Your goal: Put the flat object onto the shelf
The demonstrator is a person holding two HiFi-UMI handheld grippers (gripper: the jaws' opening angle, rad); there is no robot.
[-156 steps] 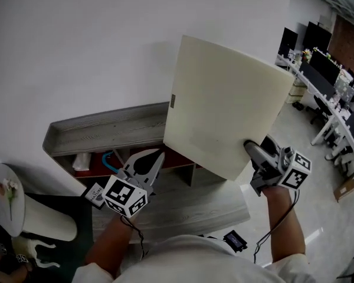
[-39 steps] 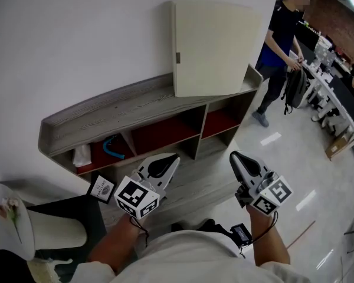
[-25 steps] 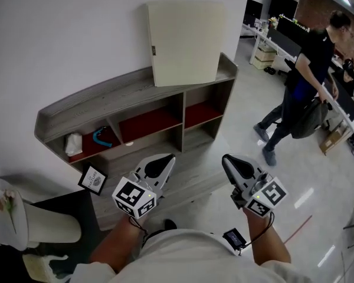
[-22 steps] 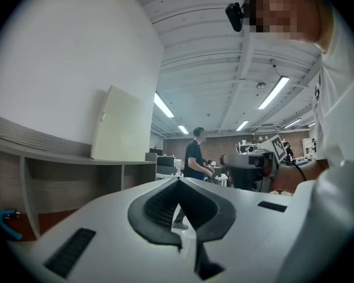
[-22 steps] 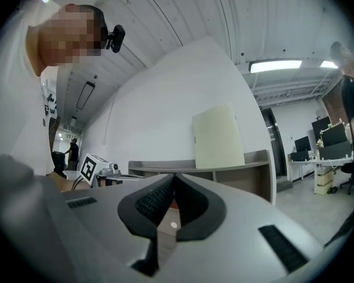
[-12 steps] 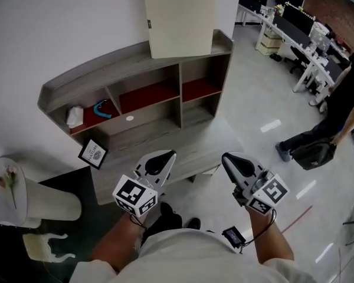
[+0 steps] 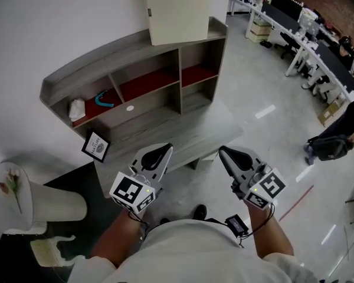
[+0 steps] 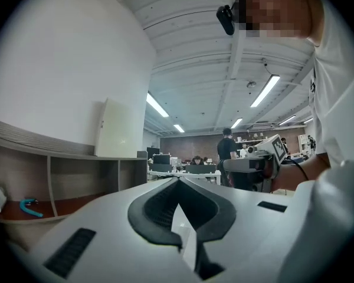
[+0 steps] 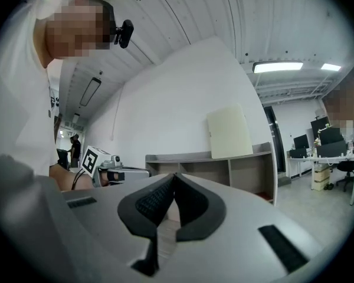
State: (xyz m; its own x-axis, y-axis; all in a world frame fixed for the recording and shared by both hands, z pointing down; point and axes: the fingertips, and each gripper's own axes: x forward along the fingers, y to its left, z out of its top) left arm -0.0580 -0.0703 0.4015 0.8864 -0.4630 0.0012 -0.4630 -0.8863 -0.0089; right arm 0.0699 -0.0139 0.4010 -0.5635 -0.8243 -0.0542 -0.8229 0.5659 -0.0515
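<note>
- the white wall (image 7: 59, 22) is filling the back, and the flat object (image 7: 183, 10), a big cream board, is leaning on it.
- the board is standing upright on top of the grey shelf (image 7: 106, 61), near the shelf's right end, so the job is looking done to me.
- the step in hand is looking like backing away. to do it well, the person should be going slowly, keeping both arms level, and not bumping the shelf or its low ledge (image 7: 183, 135), because a knock could be sending the board sliding down.
- the left claw (image 7: 164, 150) is squeezed tight with nothing in it. it is hanging over the floor, well apart from the board.
- the right claw (image 7: 225, 153) is squeezed tight too, and it is also holding nothing.
- a small picture frame (image 7: 96, 145) is leaning by the left end of the low ledge, so feet should be staying clear of it.
- in the oldest picture the right claw was gripping the board's bottom edge in front of the shelf. now the board is resting free on the shelf.
- the shelf is looking smaller and further off than a moment ago, and both claws are sitting further back from it.
- a person with a bag (image 7: 336, 143), who was walking by, is now showing only at the right edge.
</note>
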